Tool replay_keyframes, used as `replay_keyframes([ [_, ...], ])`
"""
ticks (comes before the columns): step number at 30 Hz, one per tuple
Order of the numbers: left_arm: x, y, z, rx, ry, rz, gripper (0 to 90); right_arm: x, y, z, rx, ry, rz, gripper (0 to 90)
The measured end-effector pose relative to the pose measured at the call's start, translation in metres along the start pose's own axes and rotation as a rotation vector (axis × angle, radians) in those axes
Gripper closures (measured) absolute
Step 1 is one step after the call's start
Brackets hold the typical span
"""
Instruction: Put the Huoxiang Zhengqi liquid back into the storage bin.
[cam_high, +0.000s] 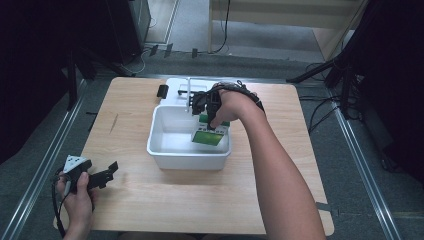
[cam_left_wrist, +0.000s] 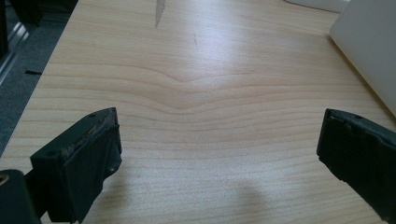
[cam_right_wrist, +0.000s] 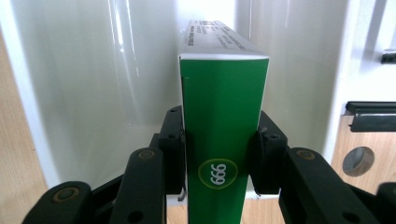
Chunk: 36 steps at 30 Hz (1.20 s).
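Your right gripper (cam_right_wrist: 219, 154) has its fingers (cam_right_wrist: 172, 140) clamped on the green box (cam_right_wrist: 224, 112), one on each broad side, low over the white tub (cam_high: 165, 150). In the right gripper view the box runs straight away from the fingers, long axis pointing into the tub toward its far wall; the end near you carries a round "999"-type logo, and the top narrow face is white with small print. From the high view the box (cam_high: 207, 137) sits in the tub's right half, near the right wall, tilted with the lower end toward the floor of the tub; whether it touches the floor I cannot tell. So the relation that matters: box ahead of and below the fingers, tub floor just under it, right wall close beside. The right hand (cam_high: 232, 102) is the one on the job. The left gripper (cam_high: 102, 176) rests well apart at the tabletop's (cam_high: 165, 200) near left corner, fingers (cam_left_wrist: 88, 158) wide apart, nothing between them, bare wood below. Materials: box is glossy cardboard, crisp edges, rigid enough for a side pinch; tub is smooth glossy plastic, rounded corners, steep walls; tabletop is pale wood grain, matte. A small black piece (cam_high: 162, 91) lies beyond the tub's left corner.
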<state>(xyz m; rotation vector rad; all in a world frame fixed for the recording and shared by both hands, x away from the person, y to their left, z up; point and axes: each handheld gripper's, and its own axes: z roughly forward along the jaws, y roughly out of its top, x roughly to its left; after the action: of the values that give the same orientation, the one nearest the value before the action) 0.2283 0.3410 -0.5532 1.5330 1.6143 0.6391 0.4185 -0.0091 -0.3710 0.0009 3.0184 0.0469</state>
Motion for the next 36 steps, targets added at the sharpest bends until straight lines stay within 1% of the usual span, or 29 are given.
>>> replay_keyframes([
  [6,0.0,0.0,0.0,0.0,0.0,0.0,0.6,0.001,0.003,0.009,0.011,0.014,-0.006,63.9],
  [8,0.0,0.0,0.0,0.0,0.0,-0.001,0.6,0.001,0.005,0.012,0.017,0.015,-0.016,63.7],
  [10,0.0,0.0,0.0,-0.001,0.0,-0.001,0.6,0.001,0.006,0.013,0.007,0.013,-0.005,63.7],
  [15,0.0,0.0,0.0,0.0,-0.001,-0.001,0.6,0.001,0.008,0.013,0.001,0.018,-0.01,61.8],
  [17,0.0,0.0,0.0,0.0,0.0,-0.001,0.6,0.002,0.009,0.012,-0.011,0.021,-0.003,61.2],
  [20,0.0,0.0,0.0,-0.001,0.0,-0.001,0.6,0.002,0.01,0.009,-0.044,0.022,0.002,60.9],
  [24,0.0,0.0,0.0,0.0,0.0,-0.001,0.6,0.003,0.01,0.008,-0.038,0.015,-0.005,60.1],
  [26,0.0,0.0,0.0,0.0,0.0,0.0,0.6,0.003,0.009,0.006,-0.037,0.011,0.007,58.6],
  [31,0.0,0.0,0.0,0.001,-0.001,0.001,0.7,0.002,0.002,-0.001,-0.073,-0.004,0.014,54.2],
  [34,0.0,0.0,0.0,0.002,0.001,0.003,0.6,0.004,-0.001,-0.007,-0.088,-0.011,0.036,51.3],
  [36,0.0,0.0,0.0,0.002,0.002,0.004,0.7,0.004,-0.004,-0.011,-0.1,-0.021,0.042,49.7],
])
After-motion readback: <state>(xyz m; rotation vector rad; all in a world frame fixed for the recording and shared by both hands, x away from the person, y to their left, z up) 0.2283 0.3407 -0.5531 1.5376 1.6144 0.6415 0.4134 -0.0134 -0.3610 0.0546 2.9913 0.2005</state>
